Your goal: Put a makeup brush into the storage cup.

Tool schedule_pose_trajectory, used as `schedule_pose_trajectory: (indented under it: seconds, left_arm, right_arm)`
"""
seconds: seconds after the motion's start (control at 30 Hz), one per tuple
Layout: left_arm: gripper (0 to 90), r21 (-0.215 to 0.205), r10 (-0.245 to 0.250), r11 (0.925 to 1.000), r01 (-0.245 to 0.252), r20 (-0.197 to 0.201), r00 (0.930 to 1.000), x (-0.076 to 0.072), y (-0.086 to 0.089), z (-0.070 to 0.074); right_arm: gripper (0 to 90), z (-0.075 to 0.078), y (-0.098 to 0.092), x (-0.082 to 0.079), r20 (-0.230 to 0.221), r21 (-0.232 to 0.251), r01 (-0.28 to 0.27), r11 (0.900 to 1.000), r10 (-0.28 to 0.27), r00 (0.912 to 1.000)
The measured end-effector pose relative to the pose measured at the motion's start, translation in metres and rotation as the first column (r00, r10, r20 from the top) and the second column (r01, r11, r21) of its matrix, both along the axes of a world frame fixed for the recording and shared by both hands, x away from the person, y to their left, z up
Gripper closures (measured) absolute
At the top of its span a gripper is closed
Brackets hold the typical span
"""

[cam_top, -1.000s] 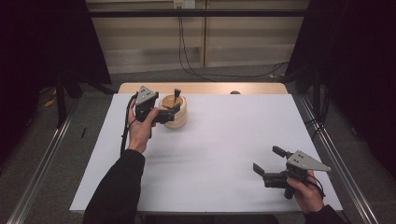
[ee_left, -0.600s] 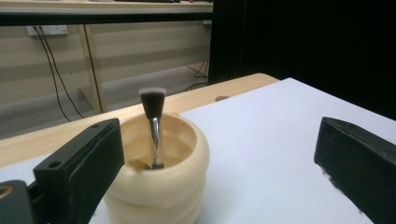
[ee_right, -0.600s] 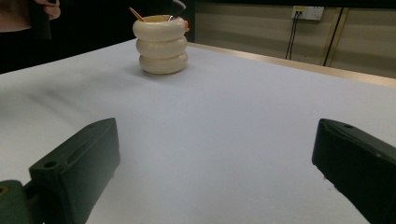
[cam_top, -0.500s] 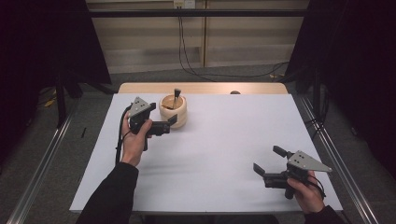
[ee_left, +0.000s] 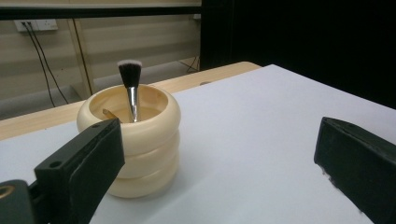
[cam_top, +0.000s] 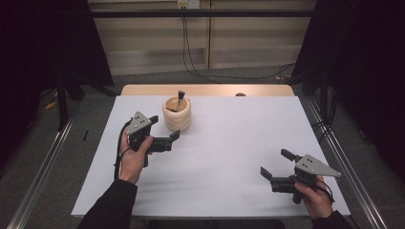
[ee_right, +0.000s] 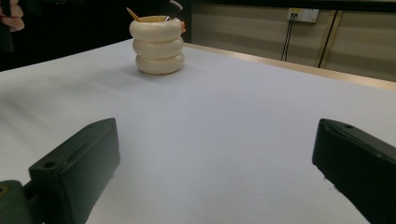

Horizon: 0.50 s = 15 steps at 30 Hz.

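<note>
2 grippers, both empty, so I judge the job at or near its end, or else not started; these frames can't settle which.

Nearest, lower right of the high view: my right gripper sits low over the white table sheet, jaws spread wide, nothing between them. The right gripper view confirms it, bare sheet in the gap, and the holder far off at upper left of that frame.

Next, left of centre in the high view: my left gripper, jaws also wide apart and holding nothing. It sits just beside the cream ribbed holder, near but not touching as far as I can tell. In the left gripper view the holder fills the left half of the frame, partly behind the left jaw.

Farthest, upper centre of the high view: the holder stands upright near the back edge of the sheet. 1 makeup brush stands in it, bristles up, leaning a little. 1 thin tan stick also shows inside the rim; I can't tell what it is.

Done, by my read: brush is seated in the holder, holder upright. Left: nothing loose lies on the sheet to collect, so if placing was the goal I only need to back both grippers off.
</note>
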<state>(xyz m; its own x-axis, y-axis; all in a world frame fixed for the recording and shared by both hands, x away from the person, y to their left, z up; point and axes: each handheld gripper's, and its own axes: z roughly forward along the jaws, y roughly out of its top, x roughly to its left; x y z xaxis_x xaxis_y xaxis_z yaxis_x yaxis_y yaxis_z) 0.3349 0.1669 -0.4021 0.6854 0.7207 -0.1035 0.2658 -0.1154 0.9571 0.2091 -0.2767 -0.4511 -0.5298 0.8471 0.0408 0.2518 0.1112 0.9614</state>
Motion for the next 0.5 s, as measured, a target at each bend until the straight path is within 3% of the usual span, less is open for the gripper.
schedule_pose_trajectory:
  seconds: [0.1,0.17,0.4,0.5]
  left_arm:
    - [1.1,0.0,0.027,0.9996,-0.027,0.009,0.9996,-0.008,0.002,0.0]
    - [1.4,-0.02,0.02,0.9996,-0.02,0.002,0.9998,-0.012,0.005,-0.001]
    - [1.6,-0.005,0.017,0.9998,-0.017,-0.006,0.9998,-0.032,0.014,-0.01]
    - [1.4,0.017,0.042,0.999,-0.042,0.006,0.9991,-0.039,0.017,-0.012]
  right_arm:
    - [0.5,0.001,-0.001,-0.001,0.004,0.003,0.006,1.0,-0.006,1.0]
    - [0.5,0.002,-0.004,-0.001,0.005,0.01,0.013,1.0,-0.013,0.9999]
    - [0.4,0.002,-0.006,-0.004,0.008,0.011,0.021,1.0,-0.022,0.9997]
    - [0.5,0.002,-0.007,-0.004,0.006,0.007,0.025,1.0,-0.025,0.9997]
